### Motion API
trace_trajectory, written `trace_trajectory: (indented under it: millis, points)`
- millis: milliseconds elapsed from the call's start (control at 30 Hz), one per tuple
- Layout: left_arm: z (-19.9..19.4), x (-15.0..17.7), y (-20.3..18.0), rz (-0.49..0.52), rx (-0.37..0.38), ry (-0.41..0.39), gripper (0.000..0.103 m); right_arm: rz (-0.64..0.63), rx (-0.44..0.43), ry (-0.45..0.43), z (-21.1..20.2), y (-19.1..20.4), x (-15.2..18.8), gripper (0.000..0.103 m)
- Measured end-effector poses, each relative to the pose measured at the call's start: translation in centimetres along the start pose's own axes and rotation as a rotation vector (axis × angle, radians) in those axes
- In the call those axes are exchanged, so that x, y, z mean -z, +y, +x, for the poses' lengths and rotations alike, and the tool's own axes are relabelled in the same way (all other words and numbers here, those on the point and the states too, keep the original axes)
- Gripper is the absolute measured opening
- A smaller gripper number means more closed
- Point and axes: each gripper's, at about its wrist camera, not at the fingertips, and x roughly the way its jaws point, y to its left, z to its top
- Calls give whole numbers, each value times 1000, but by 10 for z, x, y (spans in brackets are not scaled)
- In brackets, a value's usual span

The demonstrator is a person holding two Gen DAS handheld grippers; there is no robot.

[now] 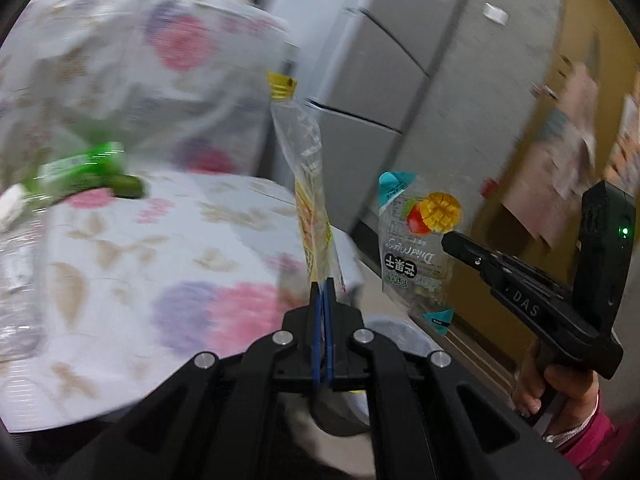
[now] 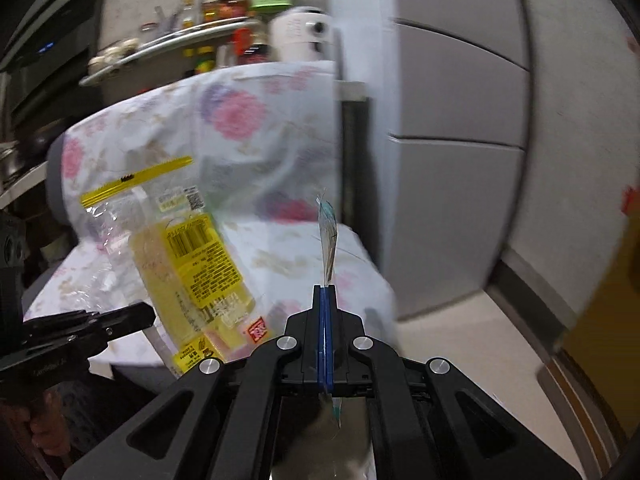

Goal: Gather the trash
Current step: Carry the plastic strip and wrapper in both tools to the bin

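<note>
Yellow-topped clear bag [image 1: 310,184], teal-cornered mango pouch [image 1: 416,240] — pink-and-purple floral cloth [image 1: 120,248], grey fridge [image 1: 400,80]

Floral cloth [image 1: 120,264] on table, grey fridge [image 1: 400,80] beside, shelf w/ bottles [image 2: 208,8] behind.

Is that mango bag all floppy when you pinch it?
Probably floppy: the dried mango bag is thin clear film, hanging from the right gripper. It looks nearly empty, so likely very light. It may flutter or slip.
</note>
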Motion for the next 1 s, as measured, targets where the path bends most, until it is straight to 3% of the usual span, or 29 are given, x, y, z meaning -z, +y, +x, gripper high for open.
trace_trajectory:
  millis: [233,433,667,1000]
  points:
    - [40,6,-63,124,123,41,0,127,182,-15,-41,-73,28,0]
    - [75,19,-110,216,198,61,0,226,265,-36,-55,-113,54,0]
    - [111,38,-138,299,189,101,0,316,270,38,-30,-144,95,1]
    - [142,40,-134,278,180,149,3,373,265,134,0,-167,123,6]
